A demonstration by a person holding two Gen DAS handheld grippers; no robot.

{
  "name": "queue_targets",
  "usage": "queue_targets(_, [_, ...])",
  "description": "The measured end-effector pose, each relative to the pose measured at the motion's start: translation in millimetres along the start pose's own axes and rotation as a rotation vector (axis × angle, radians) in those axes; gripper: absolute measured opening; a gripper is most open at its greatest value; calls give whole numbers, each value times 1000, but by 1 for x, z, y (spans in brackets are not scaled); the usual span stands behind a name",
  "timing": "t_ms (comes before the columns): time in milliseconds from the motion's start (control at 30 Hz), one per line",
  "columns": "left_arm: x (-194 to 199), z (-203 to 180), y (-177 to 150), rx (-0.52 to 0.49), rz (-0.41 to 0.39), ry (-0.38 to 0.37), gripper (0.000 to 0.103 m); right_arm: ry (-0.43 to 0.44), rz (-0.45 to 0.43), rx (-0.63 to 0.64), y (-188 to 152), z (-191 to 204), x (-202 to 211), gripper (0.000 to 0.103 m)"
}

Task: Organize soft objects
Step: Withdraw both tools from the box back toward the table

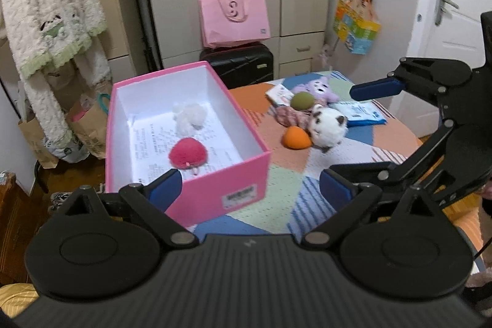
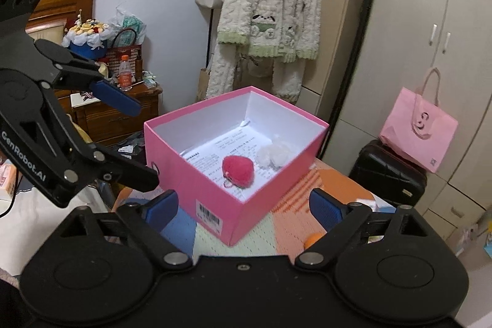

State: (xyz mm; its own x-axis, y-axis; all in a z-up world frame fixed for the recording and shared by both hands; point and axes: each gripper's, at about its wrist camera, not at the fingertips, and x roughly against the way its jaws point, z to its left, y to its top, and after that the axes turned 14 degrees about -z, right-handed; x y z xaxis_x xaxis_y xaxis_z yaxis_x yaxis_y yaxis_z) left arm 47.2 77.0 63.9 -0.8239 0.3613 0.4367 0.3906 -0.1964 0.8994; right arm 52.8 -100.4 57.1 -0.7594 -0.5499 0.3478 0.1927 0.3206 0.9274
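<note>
Left of the wide-spread, empty left gripper (image 1: 250, 189) sat the pink box (image 1: 243, 174), already holding a red plush (image 1: 189, 156) and a white fluffy toy (image 1: 189, 117). Ahead and to its right lay an orange ball (image 1: 296, 137), a panda plush (image 1: 327, 125) and a purple plush (image 1: 316, 88). The right gripper (image 2: 244, 208) also stood wide and empty, facing the box. Judged mid-task: next, reach for a remaining toy.

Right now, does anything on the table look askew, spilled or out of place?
The open pink cardboard box sits skewed, one end past the patchwork cloth's edge. It holds only a red plush ball and white fluffy toy; other soft toys lie heaped outside it. Nothing looks spilled or damaged.
</note>
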Motion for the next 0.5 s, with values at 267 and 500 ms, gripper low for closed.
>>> queue_targets(267, [1,-29,-6,-27,10,-54,97,-60,-15,-33,-28,-10,43,95])
queue_targets(500, [-17,-52,-13,-36,44,-102,97,-97,-21,-63,-53,-23,61,95])
